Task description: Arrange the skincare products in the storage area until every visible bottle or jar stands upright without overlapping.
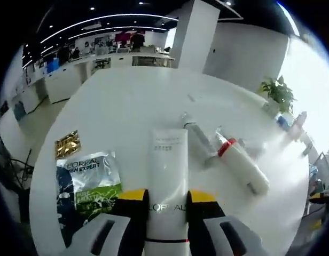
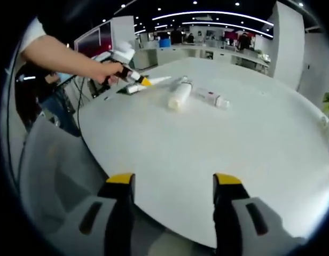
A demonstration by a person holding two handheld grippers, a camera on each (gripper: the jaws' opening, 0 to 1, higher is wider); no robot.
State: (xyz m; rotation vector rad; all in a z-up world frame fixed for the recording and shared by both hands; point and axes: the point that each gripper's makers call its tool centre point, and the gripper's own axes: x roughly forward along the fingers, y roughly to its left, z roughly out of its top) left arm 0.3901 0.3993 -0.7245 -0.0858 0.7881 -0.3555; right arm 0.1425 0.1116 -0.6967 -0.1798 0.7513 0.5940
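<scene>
Left gripper: the fingers are seen clamped on the lower body of the white tube, one on each flank, in the left gripper view.
Right gripper: the fingers are held apart with nothing between them, above the near edge of the surface.
White tube: it is found lying flat on the surface, long axis running away from the camera; lettering is printed across its body.
Tube handling: it is judged light and soft-walled, liable to dent if squeezed hard; the smooth skin looks slippery. A hold on the mid-body is judged sound; the flat crimped end is to be avoided.
White bottle: a rounded cylinder with a red band near the neck is noted lying on its side, just beside the tube's far end. A rigid, glossy plastic is judged; rolling is probable.
Clear bottle: slim and glass-like, it lies between tube and white bottle; breakage is a risk.
Sachet: flat printed foil is noted at the tube's left, with a small gold packet just beyond.
Surface: white, round, matte, hard.
</scene>
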